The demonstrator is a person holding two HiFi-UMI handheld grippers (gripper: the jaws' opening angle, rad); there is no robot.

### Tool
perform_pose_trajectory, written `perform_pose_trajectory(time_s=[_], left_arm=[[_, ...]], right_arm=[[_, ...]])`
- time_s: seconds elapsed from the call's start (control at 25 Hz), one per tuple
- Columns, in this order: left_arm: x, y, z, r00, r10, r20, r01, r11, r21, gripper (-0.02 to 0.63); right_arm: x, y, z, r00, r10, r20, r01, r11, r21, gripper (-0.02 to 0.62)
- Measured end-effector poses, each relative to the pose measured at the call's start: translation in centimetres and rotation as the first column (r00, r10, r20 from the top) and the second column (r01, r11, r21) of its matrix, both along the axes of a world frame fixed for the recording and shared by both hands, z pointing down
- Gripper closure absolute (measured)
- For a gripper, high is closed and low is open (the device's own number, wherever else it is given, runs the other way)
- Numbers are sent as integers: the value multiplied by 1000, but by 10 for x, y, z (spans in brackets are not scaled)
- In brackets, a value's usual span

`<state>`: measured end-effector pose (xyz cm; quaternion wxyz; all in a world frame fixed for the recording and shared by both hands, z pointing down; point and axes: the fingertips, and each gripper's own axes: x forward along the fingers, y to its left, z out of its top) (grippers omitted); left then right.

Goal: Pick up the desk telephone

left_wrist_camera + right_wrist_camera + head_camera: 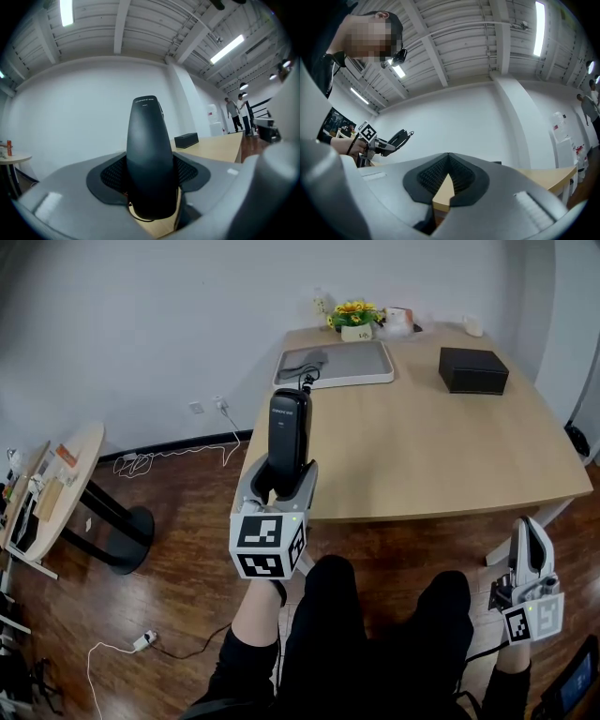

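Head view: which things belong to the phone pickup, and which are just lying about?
Job: telephone handset, clamped upright in the left hand-held gripper.
Lying about: grey tray, black box, flower pot on the desk; right hand-held gripper, shut and empty.

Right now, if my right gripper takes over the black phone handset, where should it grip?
Probably the upper half of the black phone handset, from the right side: it stands upright, free above the left gripper, which clamps its lower end.

Black box (473, 369), flower pot (356, 322), grey tray (347, 367) on desk (422, 456).
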<state>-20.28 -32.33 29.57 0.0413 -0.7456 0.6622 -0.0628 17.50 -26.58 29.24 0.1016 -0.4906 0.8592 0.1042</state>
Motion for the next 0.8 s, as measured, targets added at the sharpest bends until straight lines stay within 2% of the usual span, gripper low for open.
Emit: perform_pose_trajectory(time_s=[0.32, 0.56, 0.8], left_arm=[[1, -2, 2, 1000, 16, -3, -16, 1000, -13, 342], [4, -5, 0, 997, 57, -61, -58, 998, -20, 342], [6, -5, 2, 997, 61, -57, -63, 997, -37, 342]], right_arm=[[-1, 0, 0, 1000, 5, 1, -5, 1000, 3, 595], [2, 2, -6, 999, 36, 13, -36, 999, 10, 595], [3, 5, -11, 999, 42, 16, -42, 999, 12, 595]])
